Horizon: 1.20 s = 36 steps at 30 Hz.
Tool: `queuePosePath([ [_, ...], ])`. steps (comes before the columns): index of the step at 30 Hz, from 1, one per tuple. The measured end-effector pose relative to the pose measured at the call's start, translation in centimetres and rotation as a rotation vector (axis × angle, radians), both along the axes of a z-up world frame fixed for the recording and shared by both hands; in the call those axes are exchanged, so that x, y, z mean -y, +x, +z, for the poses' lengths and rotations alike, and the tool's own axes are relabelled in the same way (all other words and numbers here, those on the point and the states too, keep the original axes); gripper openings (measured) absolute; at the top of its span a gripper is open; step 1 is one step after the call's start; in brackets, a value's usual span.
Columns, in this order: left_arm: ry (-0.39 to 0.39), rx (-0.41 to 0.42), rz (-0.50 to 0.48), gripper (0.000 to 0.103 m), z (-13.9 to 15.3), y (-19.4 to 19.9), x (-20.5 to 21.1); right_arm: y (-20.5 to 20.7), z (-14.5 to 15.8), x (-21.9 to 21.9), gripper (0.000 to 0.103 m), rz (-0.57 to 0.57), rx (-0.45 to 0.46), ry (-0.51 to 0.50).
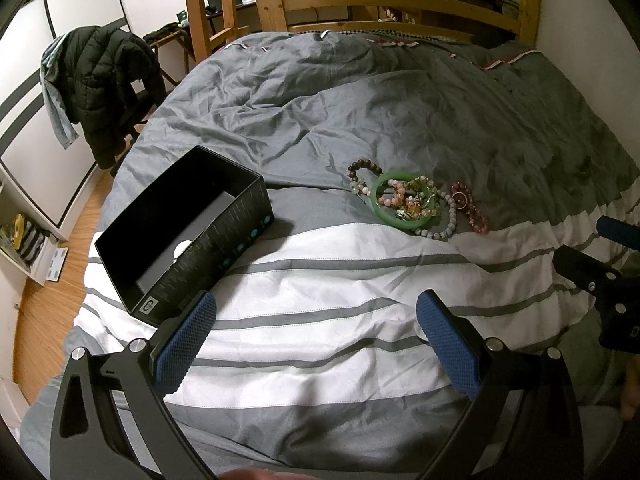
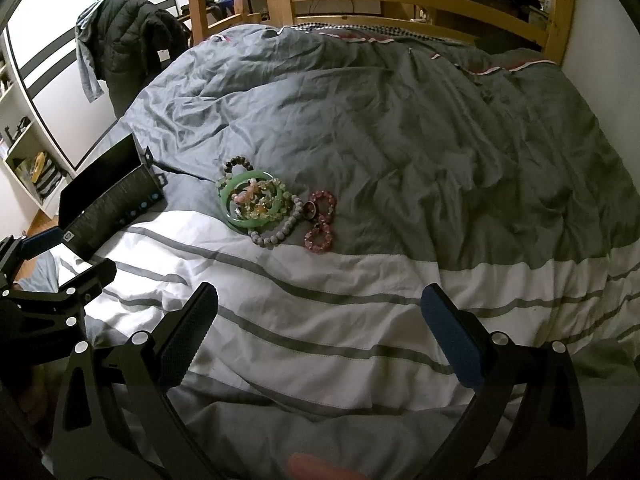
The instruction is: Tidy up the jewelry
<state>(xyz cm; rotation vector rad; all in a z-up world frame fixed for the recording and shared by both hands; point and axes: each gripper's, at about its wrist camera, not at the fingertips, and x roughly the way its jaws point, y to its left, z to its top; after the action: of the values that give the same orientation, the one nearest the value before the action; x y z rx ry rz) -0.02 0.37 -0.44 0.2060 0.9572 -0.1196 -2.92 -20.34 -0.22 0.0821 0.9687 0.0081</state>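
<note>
A pile of jewelry lies on the striped duvet: a green jade bangle (image 1: 379, 206) (image 2: 250, 222), a dark wooden bead bracelet (image 1: 362, 167) (image 2: 236, 163), a grey bead bracelet (image 1: 444, 228) (image 2: 276, 232), a pink bead bracelet (image 1: 476, 216) (image 2: 320, 236) and pale mixed beads. An open black box (image 1: 224, 220) (image 2: 112, 204) stands to the pile's left. My left gripper (image 1: 316, 340) is open and empty, above the white stripes in front of the box and pile. My right gripper (image 2: 320, 328) is open and empty, well in front of the pile.
The wrinkled grey and white duvet (image 1: 320, 112) covers the bed up to a wooden bed frame (image 1: 400, 4). A dark jacket (image 1: 108, 80) hangs on a chair at the left, over the wooden floor (image 1: 44, 312). White shelves (image 2: 24, 152) stand further left.
</note>
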Motion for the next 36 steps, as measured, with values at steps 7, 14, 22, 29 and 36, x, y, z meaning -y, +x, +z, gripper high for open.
queuePosePath([
  [7, -0.001, -0.001, -0.002, 0.099, 0.0, 0.0, 0.0, -0.1, -0.2, -0.1, 0.101, -0.004, 0.000, -0.001],
  [14, 0.007, -0.006, -0.005, 0.099, -0.3, 0.0, 0.1, -0.1, -0.1, -0.2, 0.101, 0.003, 0.005, -0.013],
  [22, 0.029, 0.008, -0.019, 0.099, -0.6, 0.6, 1.3, 0.3, -0.9, -0.4, 0.101, 0.032, 0.038, -0.007],
  [29, 0.070, 0.036, -0.126, 0.097, -1.3, 1.0, 4.3, 1.4, -2.9, 0.9, 0.100, 0.009, 0.025, 0.037],
  [36, -0.031, -0.007, -0.165, 0.097, -2.0, 5.1, 5.8, 3.5, -4.4, 3.0, 0.100, -0.011, 0.015, 0.085],
])
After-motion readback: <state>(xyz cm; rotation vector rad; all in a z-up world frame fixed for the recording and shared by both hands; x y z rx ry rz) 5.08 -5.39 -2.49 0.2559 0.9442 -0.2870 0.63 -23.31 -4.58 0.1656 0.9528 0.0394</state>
